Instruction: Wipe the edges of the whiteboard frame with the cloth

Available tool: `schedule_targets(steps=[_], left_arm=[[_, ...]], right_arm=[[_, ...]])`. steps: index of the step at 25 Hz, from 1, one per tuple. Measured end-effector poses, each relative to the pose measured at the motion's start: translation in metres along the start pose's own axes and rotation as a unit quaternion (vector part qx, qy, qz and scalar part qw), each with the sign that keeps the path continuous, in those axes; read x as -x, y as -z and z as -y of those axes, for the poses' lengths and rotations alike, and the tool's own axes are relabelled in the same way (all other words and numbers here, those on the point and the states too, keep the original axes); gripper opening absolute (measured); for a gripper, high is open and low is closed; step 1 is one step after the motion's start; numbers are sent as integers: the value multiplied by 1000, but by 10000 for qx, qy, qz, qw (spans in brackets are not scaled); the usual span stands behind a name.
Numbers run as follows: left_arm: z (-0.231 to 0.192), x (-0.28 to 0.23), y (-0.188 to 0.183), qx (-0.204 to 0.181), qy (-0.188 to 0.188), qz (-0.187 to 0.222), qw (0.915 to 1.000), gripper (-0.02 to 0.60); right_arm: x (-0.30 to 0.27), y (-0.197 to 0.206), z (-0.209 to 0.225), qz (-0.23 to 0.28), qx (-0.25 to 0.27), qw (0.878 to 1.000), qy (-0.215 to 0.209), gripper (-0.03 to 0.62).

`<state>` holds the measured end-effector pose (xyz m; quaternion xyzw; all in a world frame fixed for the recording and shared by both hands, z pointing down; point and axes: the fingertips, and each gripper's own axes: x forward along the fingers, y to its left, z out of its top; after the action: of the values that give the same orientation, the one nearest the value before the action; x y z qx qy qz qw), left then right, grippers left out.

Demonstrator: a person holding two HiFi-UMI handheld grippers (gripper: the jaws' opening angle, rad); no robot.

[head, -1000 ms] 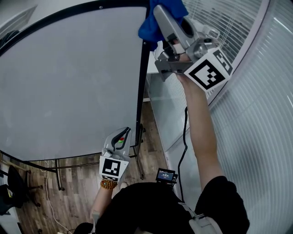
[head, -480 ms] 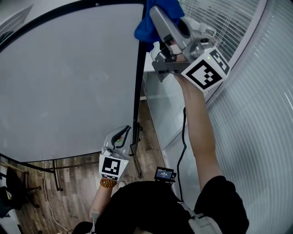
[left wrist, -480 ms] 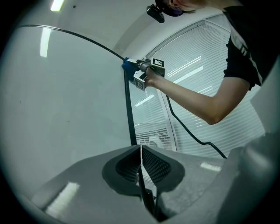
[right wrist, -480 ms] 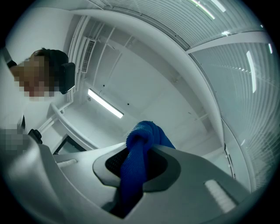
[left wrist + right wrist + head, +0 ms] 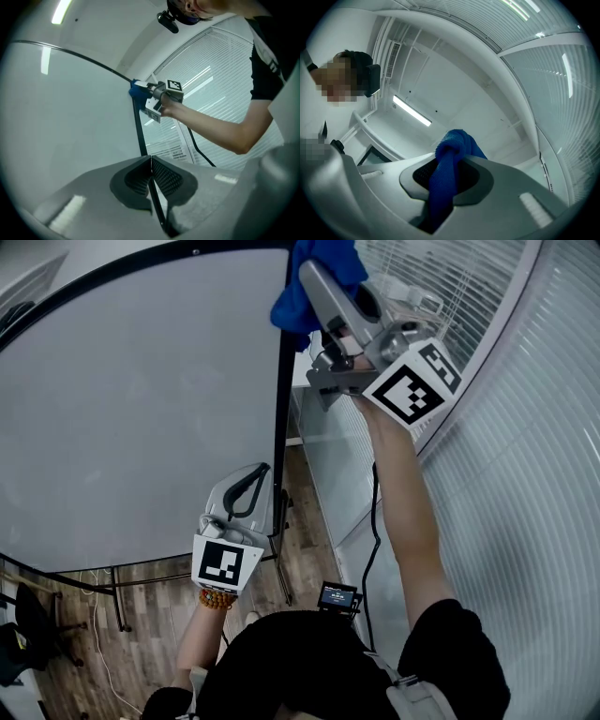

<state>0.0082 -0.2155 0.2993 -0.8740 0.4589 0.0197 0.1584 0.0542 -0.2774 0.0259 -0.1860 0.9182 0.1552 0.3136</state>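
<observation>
The whiteboard (image 5: 141,399) has a thin black frame (image 5: 279,409), and its right edge runs down the middle of the head view. At the top right corner my right gripper (image 5: 319,282) is shut on a bunched blue cloth (image 5: 314,292) that presses against the frame. In the right gripper view the cloth (image 5: 447,173) hangs out between the jaws of that gripper (image 5: 445,164). My left gripper (image 5: 246,488) is lower, just left of the right frame edge, shut and holding nothing. The left gripper view looks up along the frame (image 5: 139,131) past the left gripper (image 5: 151,159) to the cloth (image 5: 137,89).
A glass partition with blinds (image 5: 506,427) stands close on the right. A black cable (image 5: 375,521) hangs from the raised arm. The board's stand legs (image 5: 112,601) rest on a wooden floor, and a small screen device (image 5: 338,597) sits near the person's waist.
The right gripper with the cloth has shifted slightly left and up at the corner. The left gripper has risen and tilted toward the board.
</observation>
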Motion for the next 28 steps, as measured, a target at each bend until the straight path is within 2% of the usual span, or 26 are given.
schedule_targets(steps=[7, 9, 11, 14, 28], left_arm=[[-30, -31, -104, -238, -141, 746, 9968, 0], [-36, -38, -123, -290, -165, 878, 9956, 0], [-40, -43, -135, -143, -185, 989, 9948, 0], [-45, -47, -140, 3, -212, 1025, 9945, 0], [-45, -49, -133, -56, -229, 1003, 9947, 0]], right_arm=[[0, 3, 2, -107, -9, 9999, 24, 81], [0, 3, 1, -125, -3, 9999, 34, 83], [0, 3, 2, -123, -29, 9999, 45, 81], [0, 5, 2, -122, -99, 9999, 33, 81], [9, 22, -4, -143, -124, 9998, -44, 78]])
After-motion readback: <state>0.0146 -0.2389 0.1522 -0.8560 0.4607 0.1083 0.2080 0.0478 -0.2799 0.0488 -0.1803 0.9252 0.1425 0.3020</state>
